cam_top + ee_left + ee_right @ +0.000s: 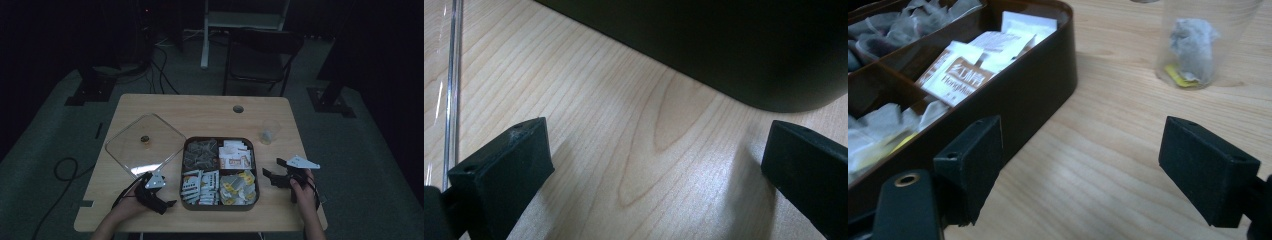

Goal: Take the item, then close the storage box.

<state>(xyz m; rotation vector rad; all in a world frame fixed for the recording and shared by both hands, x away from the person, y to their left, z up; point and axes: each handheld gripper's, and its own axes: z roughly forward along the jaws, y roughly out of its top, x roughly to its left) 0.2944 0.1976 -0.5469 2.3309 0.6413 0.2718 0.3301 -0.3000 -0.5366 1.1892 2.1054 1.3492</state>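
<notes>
Wooden table (150, 105), cable hole (238, 108) near its far edge. Folding chair (260, 57) and white frame (245, 20) beyond. Cables (160, 70) on grey floor (45, 145).

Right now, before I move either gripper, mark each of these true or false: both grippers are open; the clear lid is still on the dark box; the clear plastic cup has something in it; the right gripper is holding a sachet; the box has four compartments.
1. Both grippers are open. True: the left gripper and the right gripper each have jaws spread with only bare wood between them.
2. The clear square lid is on the dark compartment box. False: it lies on the light wooden table to the box's left.
3. The clear plastic cup holds something. True: a tea bag.
4. The right gripper holds a sachet. False: it is empty.
5. The box has four compartments. True.
</notes>
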